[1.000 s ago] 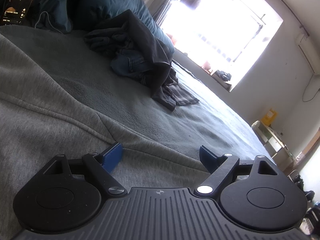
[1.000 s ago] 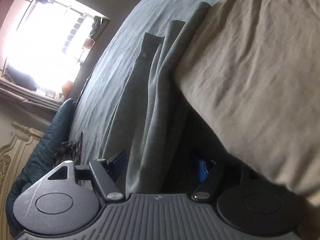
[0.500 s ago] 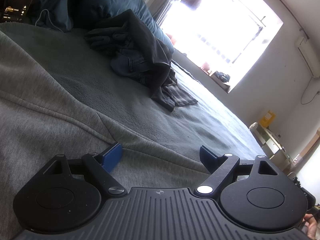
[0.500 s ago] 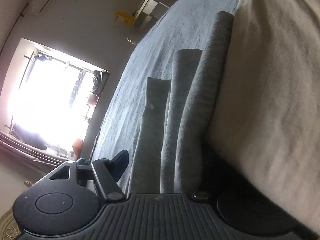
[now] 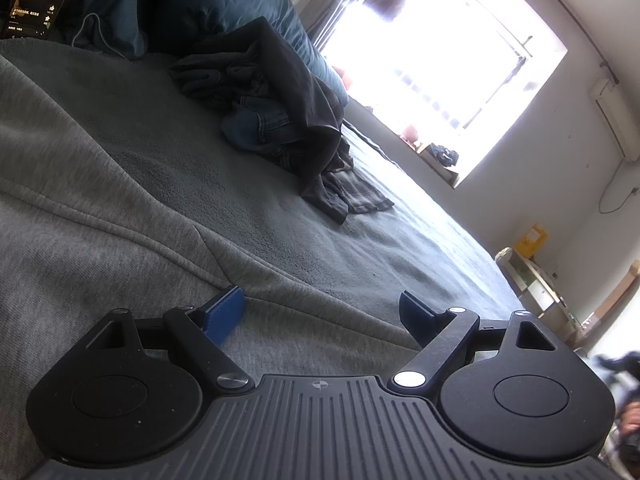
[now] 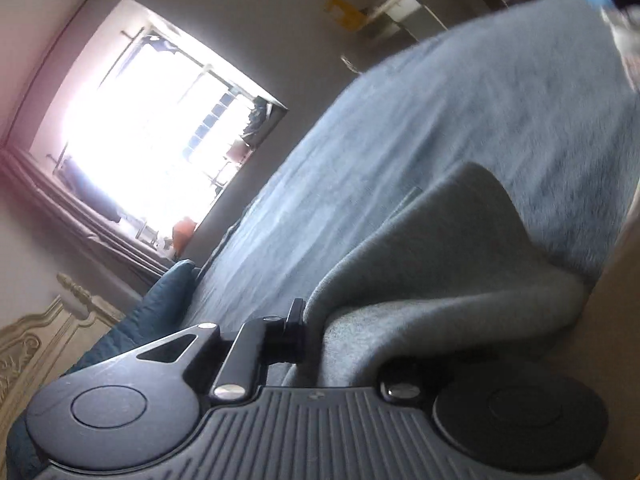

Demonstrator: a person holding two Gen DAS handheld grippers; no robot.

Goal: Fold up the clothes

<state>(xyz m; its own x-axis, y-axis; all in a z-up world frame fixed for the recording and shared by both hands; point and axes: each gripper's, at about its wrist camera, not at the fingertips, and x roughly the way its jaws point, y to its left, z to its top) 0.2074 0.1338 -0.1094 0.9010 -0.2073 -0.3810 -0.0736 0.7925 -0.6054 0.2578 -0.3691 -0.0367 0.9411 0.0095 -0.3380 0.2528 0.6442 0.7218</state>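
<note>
The left gripper (image 5: 322, 314) sits low on the grey sweatshirt (image 5: 92, 216) spread over the bed (image 5: 360, 248), its jaws wide apart with nothing pinched between them. The right gripper (image 6: 316, 332) is closing its jaws on a fold of that sweatshirt (image 6: 440, 264). At about one o'clock from the left gripper lies a heap of dark clothes (image 5: 280, 120).

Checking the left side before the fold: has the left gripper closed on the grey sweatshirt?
No, the left gripper stands wide open, its blue pads apart over the grey sweatshirt.
</note>
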